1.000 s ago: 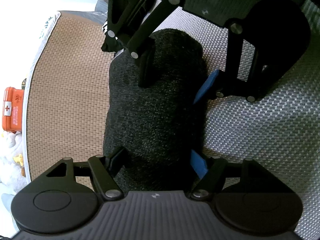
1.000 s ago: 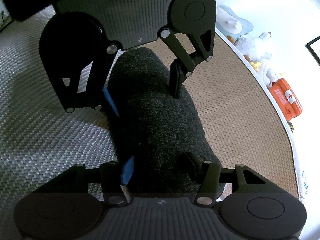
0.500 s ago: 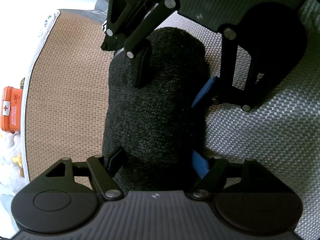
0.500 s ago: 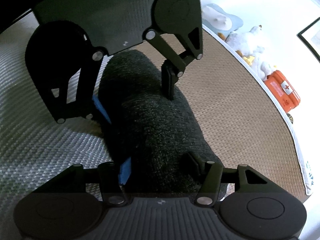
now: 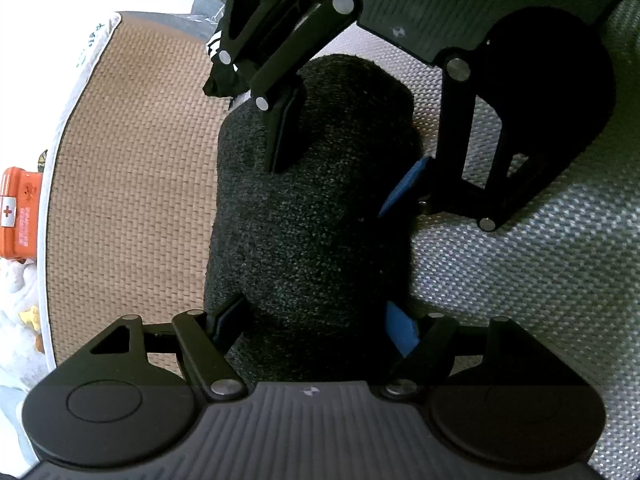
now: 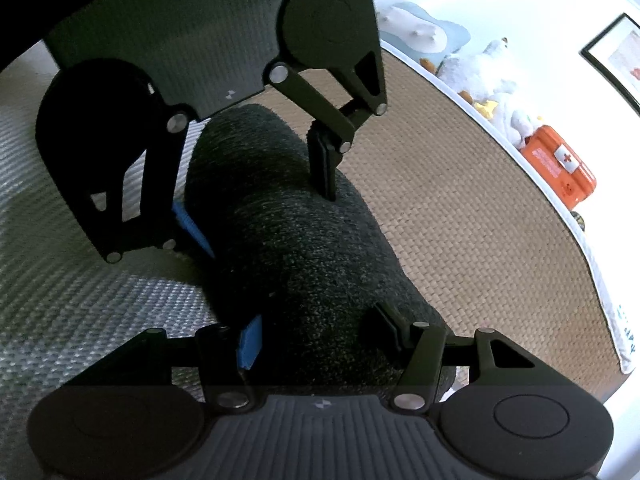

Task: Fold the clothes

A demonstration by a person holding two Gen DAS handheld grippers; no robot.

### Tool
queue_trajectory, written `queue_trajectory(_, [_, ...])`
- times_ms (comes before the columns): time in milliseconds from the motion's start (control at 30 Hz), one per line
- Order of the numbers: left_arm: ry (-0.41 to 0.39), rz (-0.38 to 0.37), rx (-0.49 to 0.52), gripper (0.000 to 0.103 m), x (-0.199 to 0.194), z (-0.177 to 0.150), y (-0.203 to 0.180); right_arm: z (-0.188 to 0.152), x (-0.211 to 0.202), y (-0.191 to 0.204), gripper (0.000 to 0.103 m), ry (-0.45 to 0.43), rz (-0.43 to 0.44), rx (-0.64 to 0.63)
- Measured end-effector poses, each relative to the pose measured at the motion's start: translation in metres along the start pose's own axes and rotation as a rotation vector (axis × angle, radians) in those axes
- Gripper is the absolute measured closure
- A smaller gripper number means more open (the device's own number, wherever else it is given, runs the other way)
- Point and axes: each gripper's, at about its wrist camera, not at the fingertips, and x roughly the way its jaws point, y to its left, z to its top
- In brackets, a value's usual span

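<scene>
Matting of tan woven straw point(image 5: 132, 184) met a grey coarse-weave cover point(image 5: 520, 280). Between them lay a dark fuzzy rolled garment point(image 5: 312, 208), straddled endwise by both claws, left point(image 5: 316, 320) and right point(image 6: 316, 332), apparently pressing it. Orange first-aid case point(image 6: 560, 168) sat at two o'clock.

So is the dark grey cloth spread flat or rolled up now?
Rolled up: the dark grey cloth forms one thick bundle, with the left gripper and right gripper at opposite ends.
</scene>
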Motion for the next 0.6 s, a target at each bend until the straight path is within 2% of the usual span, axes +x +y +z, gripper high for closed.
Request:
queue_trajectory(367, [0.01,0.0,-0.007,0.027,0.003,-0.001,0.001,0.001,0.013,-0.005,0.042,0.002,0.022,0.033])
queue_trajectory(600, [0.027,0.001,-0.015,0.027,0.006,-0.002,-0.001,-0.004,0.024,-0.002,0.041,-0.037,0.027,0.021])
